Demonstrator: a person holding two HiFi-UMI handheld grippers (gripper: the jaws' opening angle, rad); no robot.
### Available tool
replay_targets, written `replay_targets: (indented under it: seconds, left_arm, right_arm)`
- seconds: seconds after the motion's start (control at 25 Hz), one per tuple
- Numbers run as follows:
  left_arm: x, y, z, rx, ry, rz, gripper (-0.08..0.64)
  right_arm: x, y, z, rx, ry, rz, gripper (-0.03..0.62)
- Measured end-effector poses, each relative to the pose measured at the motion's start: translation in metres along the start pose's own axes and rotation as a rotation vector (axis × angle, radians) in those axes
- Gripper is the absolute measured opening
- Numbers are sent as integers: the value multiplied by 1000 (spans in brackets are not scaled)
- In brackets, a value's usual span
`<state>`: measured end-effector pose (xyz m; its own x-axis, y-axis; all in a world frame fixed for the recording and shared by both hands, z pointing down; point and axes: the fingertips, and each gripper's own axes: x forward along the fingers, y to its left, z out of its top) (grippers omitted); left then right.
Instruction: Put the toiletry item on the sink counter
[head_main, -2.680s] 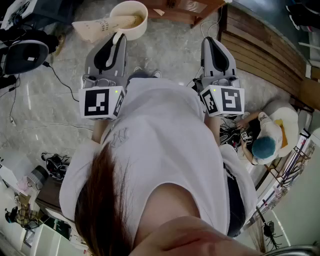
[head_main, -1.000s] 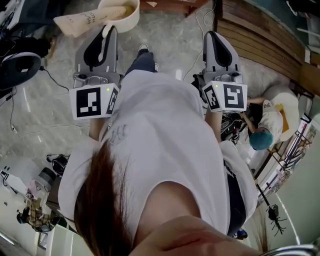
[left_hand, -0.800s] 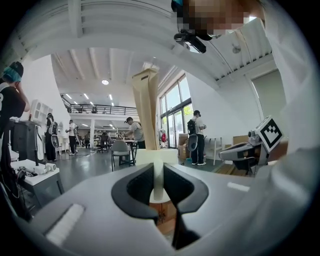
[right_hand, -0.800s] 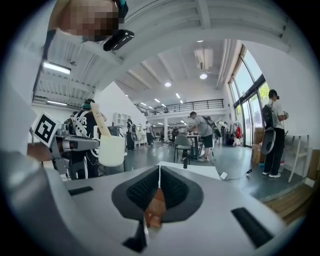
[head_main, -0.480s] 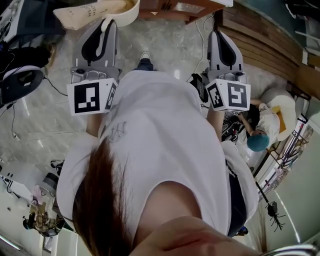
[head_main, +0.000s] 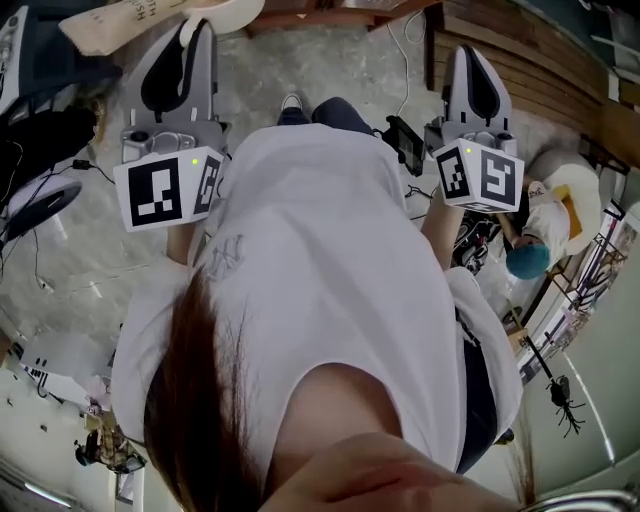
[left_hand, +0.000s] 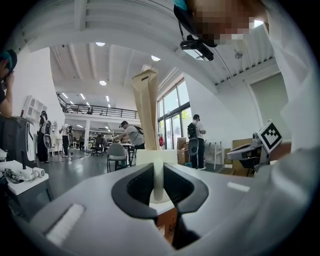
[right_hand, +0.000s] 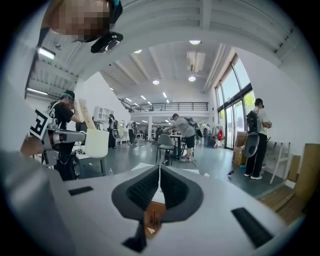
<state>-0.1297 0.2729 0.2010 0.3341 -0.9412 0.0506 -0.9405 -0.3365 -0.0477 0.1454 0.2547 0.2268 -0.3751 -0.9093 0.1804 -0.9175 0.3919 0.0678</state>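
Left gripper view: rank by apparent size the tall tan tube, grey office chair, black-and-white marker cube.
1. tall tan tube, nearest the camera.
2. grey office chair and black-and-white marker cube look alike; not ranked.

White T-shirt (head_main: 330, 260) with grey print, dark trousers (head_main: 340, 112), long brown hair (head_main: 200, 400); grey left gripper (left_hand: 158, 167) and right gripper (right_hand: 159, 172), each bearing a black-and-white marker cube (head_main: 165, 190).

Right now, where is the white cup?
The white cup is top left in the head view, its handle in the left gripper, a tan tube inside.
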Motion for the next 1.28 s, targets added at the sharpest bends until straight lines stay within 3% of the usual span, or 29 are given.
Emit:
replay_targets:
  seconds: [0.44,0.88,1.28]
  left_arm:
    - [19,0,-12,-19,44,49,48]
    - [59,-1,3,-29,23,150,48]
    - [101,-1,5,-46,2,209,48]
  right_arm:
    - [29,-12,-12,41,30,59,11]
    - [82,-51,8,19,16,157,11]
    - [120,-85,3,25,16,224,11]
